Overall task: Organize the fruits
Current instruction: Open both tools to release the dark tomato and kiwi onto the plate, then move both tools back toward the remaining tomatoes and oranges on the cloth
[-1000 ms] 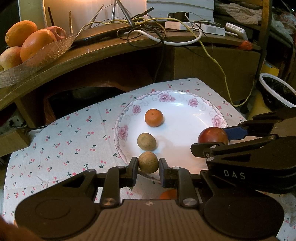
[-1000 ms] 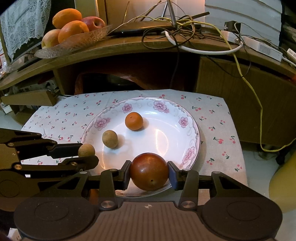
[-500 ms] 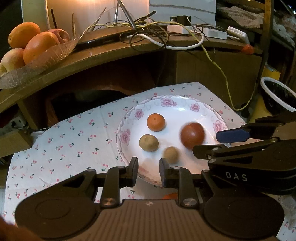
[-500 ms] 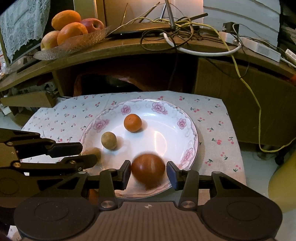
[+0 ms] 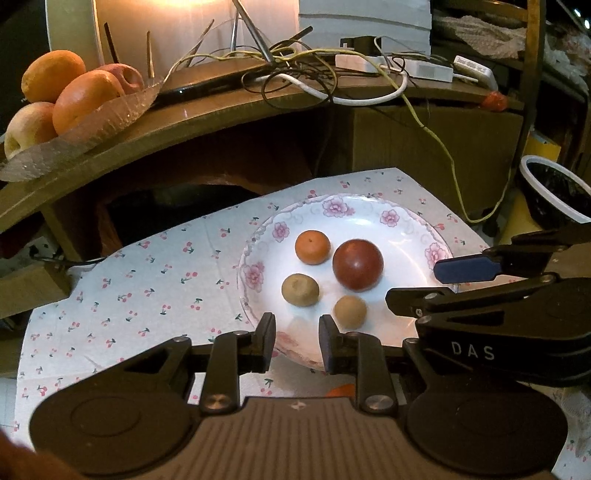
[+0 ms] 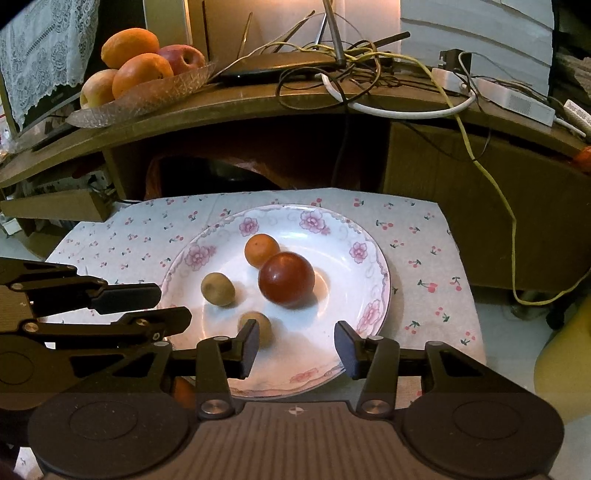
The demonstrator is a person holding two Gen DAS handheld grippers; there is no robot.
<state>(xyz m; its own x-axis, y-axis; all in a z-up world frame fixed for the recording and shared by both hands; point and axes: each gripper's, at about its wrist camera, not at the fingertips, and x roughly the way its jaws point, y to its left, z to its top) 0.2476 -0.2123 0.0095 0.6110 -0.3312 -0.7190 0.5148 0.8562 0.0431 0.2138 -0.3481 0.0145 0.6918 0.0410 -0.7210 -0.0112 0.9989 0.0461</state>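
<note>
Left wrist | floral plate (image 5: 439, 236): four fruits | glass bowl (image 5: 92, 125): perhaps four

1. Dim, warm-toned scene; the brightest area is a glowing panel (image 5: 192, 26) at top centre, overexposed.
2. White plate (image 6: 354, 306) shows soft glare patches; fruits cast short, soft shadows on it.
3. Space under the shelf (image 6: 258, 107) is nearly black.
4. Strong fisheye bending: shelf curves, corners darken.
5. Red fruit (image 6: 286, 278) slightly blurred in right view; elsewhere mostly sharp.
</note>
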